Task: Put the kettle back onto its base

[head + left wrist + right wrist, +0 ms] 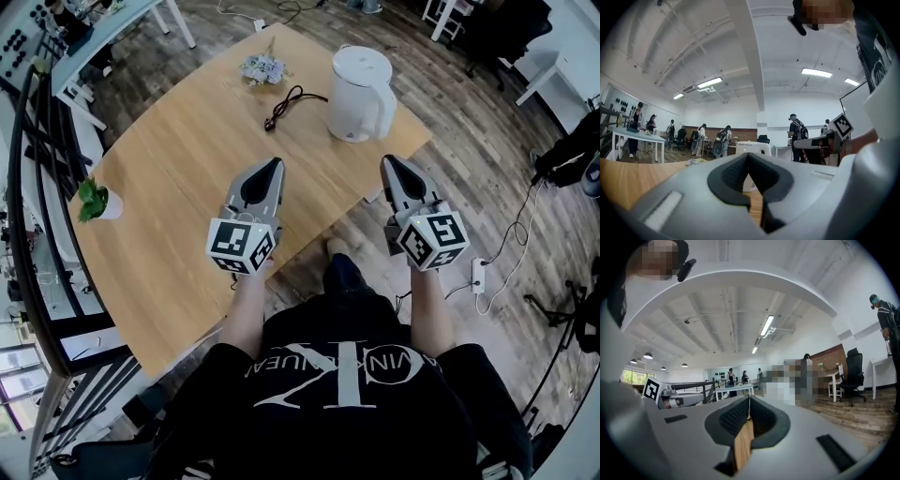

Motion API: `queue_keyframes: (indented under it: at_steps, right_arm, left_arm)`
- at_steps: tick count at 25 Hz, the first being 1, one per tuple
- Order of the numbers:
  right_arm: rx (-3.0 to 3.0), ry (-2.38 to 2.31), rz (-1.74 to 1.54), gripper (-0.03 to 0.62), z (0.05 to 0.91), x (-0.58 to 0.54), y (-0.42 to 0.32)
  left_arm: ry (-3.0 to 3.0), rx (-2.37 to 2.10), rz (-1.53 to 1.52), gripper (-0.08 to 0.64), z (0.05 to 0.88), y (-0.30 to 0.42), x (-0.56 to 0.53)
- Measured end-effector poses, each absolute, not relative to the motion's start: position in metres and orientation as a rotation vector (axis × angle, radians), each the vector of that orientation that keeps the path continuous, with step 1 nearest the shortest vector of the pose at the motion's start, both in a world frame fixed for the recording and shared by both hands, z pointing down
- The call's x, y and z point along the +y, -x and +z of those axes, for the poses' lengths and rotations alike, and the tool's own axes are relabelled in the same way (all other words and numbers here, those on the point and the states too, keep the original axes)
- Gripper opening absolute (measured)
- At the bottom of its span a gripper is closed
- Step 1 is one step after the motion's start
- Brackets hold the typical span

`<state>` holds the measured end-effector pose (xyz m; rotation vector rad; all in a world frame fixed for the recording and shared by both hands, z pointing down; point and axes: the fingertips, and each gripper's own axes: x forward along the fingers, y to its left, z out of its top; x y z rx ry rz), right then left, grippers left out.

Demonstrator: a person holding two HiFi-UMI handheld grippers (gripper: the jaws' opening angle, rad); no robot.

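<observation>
The white kettle stands upright near the table's far right edge, handle toward me, on what looks like its round base. A black cord runs from it to the left and ends in a plug on the wood. My left gripper hovers over the table, short of the kettle and to its left, jaws shut and empty. My right gripper hangs beyond the table's edge, below the kettle in the picture, also shut and empty. In the left gripper view the kettle shows straight ahead behind the shut left gripper. The right gripper shows its pads together.
A small bunch of pale flowers lies at the far end of the wooden table. A potted green plant stands at its left edge. A black railing runs along the left. A power strip and cables lie on the floor at right.
</observation>
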<state>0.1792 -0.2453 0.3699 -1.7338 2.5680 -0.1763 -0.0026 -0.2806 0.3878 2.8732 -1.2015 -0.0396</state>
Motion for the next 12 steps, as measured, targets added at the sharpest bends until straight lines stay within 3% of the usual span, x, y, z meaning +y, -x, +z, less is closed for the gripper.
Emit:
queue_keyframes:
  at_steps: [12]
  right_arm:
    - [2.549,1.735,-0.169,0.017,0.367,-0.215,-0.171]
  left_arm:
    - [-2.874,-1.219,-0.055,0.011,0.386,0.019,-0.253]
